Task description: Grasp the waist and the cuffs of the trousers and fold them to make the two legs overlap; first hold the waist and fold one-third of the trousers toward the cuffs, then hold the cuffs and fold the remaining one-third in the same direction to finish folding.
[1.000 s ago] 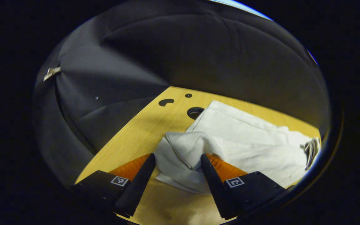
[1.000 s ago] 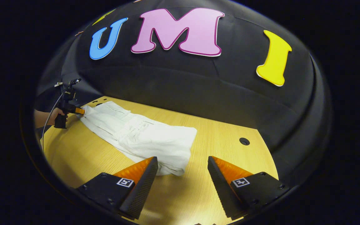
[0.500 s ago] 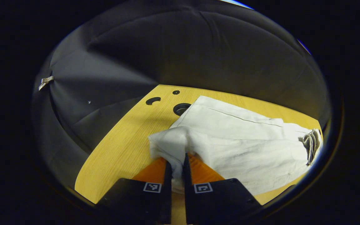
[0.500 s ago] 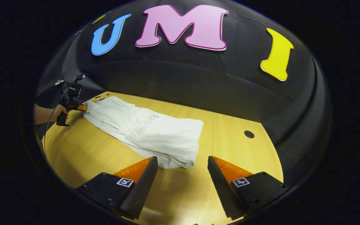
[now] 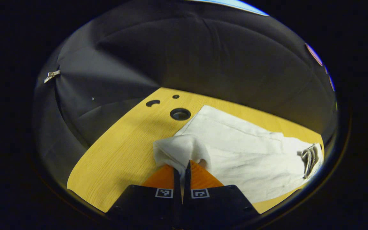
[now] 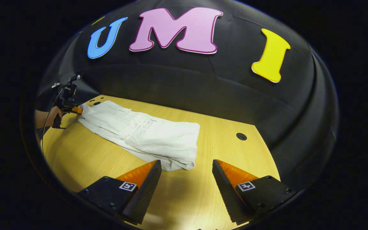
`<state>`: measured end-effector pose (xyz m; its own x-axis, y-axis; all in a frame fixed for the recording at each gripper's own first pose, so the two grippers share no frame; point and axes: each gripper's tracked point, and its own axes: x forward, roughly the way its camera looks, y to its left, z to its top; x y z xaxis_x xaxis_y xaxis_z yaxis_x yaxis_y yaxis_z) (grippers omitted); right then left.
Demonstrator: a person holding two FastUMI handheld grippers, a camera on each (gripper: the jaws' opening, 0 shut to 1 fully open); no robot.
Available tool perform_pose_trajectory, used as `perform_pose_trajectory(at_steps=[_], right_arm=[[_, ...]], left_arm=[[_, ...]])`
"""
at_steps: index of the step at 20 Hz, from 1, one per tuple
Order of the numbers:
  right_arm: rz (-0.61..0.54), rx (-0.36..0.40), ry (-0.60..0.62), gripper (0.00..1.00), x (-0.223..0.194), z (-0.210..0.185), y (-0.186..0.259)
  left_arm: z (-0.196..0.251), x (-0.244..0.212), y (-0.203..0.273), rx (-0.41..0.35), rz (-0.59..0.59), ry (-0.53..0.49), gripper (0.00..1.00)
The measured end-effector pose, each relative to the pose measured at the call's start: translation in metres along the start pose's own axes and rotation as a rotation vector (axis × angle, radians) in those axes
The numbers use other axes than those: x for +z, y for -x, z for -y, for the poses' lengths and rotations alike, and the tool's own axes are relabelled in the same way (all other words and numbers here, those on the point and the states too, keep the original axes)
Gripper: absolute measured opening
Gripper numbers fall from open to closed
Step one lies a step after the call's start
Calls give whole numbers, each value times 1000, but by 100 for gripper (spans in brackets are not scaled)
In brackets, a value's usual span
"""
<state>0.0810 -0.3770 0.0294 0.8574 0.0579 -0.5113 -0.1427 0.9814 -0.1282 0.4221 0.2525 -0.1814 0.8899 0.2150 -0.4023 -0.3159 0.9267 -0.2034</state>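
Note:
White trousers [image 6: 145,137] lie lengthwise on the wooden table [image 6: 85,159], running from the far left toward the middle. Their wide end rests just ahead of my right gripper [image 6: 186,163], which hovers open with nothing between its fingers. At the far narrow end, a hand [image 6: 51,116] holds my left gripper [image 6: 73,110]. In the left gripper view, that gripper [image 5: 181,166] is shut on a bunched corner of the trousers [image 5: 180,150], lifted slightly off the table. The rest of the trousers [image 5: 244,153] spreads flat to the right.
The table has a round hole [image 5: 180,114] and smaller cut-outs [image 5: 152,103] near the trousers' narrow end, and another hole [image 6: 241,136] to the right of the wide end. Black cloth walls close in behind the table. Bare wood [image 6: 184,198] lies under my right gripper.
My left gripper went from open around the trouser corner to shut on it, and the corner is now bunched up. The right gripper stays open with only a slight shift.

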Motion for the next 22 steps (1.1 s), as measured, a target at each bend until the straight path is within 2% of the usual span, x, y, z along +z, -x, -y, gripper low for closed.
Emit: perform_pose_trajectory(at_steps=[7, 11, 15, 16, 18, 19, 20, 21, 22], right_arm=[[8, -37, -43, 98, -2, 19, 13], [13, -57, -62, 98, -1, 28, 20], [23, -84, -85, 98, -1, 41, 28], [25, -91, -91, 98, -2, 42, 29], [27, -105, -106, 98, -5, 50, 36], [27, -114, -115, 98, -7, 54, 39], [29, -122, -124, 98, -9, 57, 42], [28, -130, -133, 98, -12, 61, 46], [25, -137, -140, 98, -15, 64, 49]], left_arm=[[44, 53, 48, -93, 80, 105, 6], [78, 73, 69, -145, 114, 95, 6], [138, 94, 98, -228, 161, 41, 6], [155, 96, 106, -253, 169, 30, 1], [184, 98, 117, -277, 178, 30, 10], [199, 98, 120, -299, 179, 35, 6], [217, 98, 125, -329, 179, 40, 10], [236, 96, 130, -357, 174, 39, 10], [254, 95, 134, -380, 170, 34, 6]])
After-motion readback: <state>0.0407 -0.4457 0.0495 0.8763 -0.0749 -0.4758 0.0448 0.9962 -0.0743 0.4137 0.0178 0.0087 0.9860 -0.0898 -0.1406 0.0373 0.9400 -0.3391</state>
